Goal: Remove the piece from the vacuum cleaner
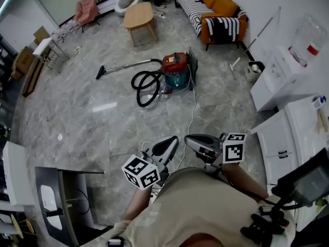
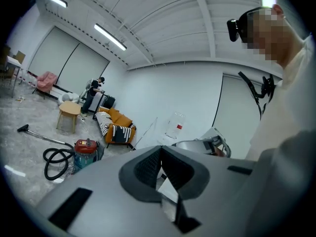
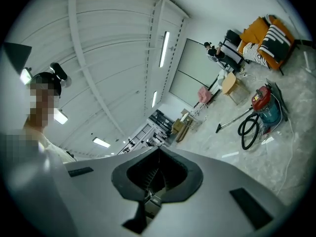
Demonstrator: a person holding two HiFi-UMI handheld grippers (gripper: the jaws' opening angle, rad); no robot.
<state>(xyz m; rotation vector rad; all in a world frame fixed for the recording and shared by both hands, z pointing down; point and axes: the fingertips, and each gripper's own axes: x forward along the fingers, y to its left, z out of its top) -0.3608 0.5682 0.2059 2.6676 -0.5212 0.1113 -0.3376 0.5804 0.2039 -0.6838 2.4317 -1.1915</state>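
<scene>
The vacuum cleaner (image 1: 175, 68) has a red lid and a teal drum and stands on the marble floor a few steps ahead. Its black hose (image 1: 146, 84) loops to its left, and a metal wand (image 1: 126, 65) runs out to a floor nozzle (image 1: 100, 74). I hold both grippers close against my chest, far from the machine. My left gripper (image 1: 172, 140) is shut with nothing in it, and so is my right gripper (image 1: 190, 139). The left gripper view shows its jaws (image 2: 160, 148) meeting at the tip, with the vacuum cleaner (image 2: 86, 151) small at lower left. The right gripper view shows the same (image 3: 159, 151), with the vacuum cleaner (image 3: 265, 106) far right.
A white cable (image 1: 193, 112) trails from the vacuum toward me. Beyond it stand a wooden side table (image 1: 139, 15), an orange sofa (image 1: 216, 6) and a pink chair (image 1: 87, 9). White cabinets (image 1: 280, 76) line the right. A dark desk (image 1: 61, 189) is at lower left.
</scene>
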